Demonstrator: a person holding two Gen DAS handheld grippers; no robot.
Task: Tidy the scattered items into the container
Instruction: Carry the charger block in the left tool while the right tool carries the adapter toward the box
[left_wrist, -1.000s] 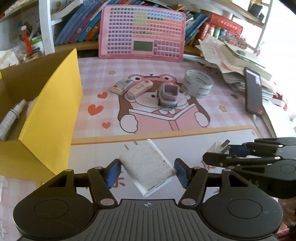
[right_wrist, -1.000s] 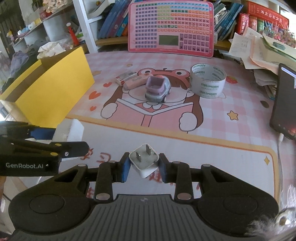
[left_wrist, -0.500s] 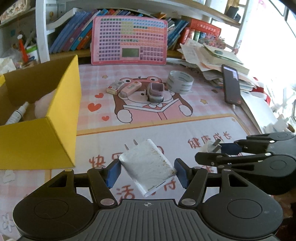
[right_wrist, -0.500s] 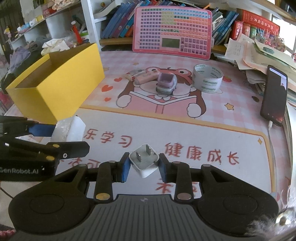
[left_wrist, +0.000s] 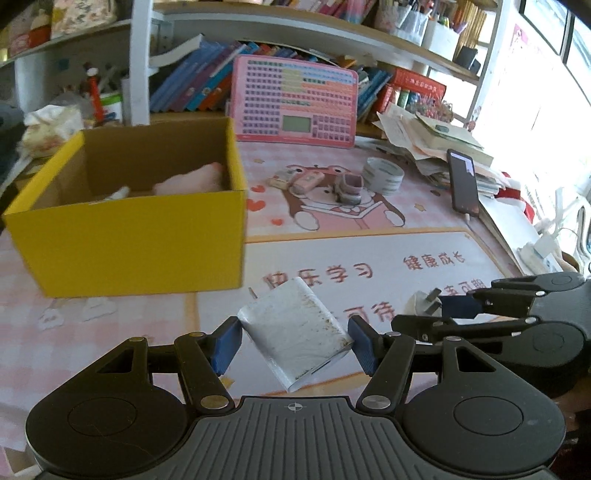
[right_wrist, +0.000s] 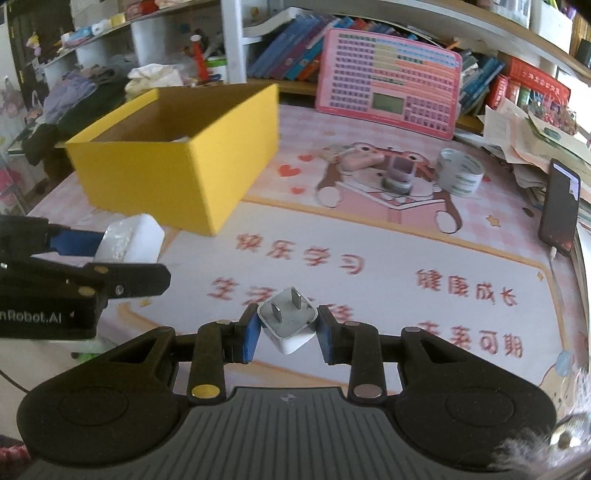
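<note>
My left gripper (left_wrist: 293, 341) is shut on a scuffed white power bank (left_wrist: 293, 328), held above the mat in front of the yellow cardboard box (left_wrist: 140, 236). My right gripper (right_wrist: 287, 332) is shut on a small white plug adapter (right_wrist: 288, 325), prongs up; it also shows in the left wrist view (left_wrist: 424, 301). The box (right_wrist: 177, 162) is open on top with a pink item (left_wrist: 188, 181) inside. On the mat lie a tape roll (left_wrist: 382, 175), a grey-purple toy car (left_wrist: 349, 186), a pink case (left_wrist: 306, 181) and a small eraser (left_wrist: 279, 182).
A pink keyboard toy (left_wrist: 295, 101) leans against bookshelves at the back. A black phone (left_wrist: 463, 182) and a pile of papers (left_wrist: 424, 136) sit at the right. Clothes and clutter (right_wrist: 85, 96) lie left of the box.
Both grippers have pulled back and risen with their loads. The left one has swung left, so the box's open top is now in view.
</note>
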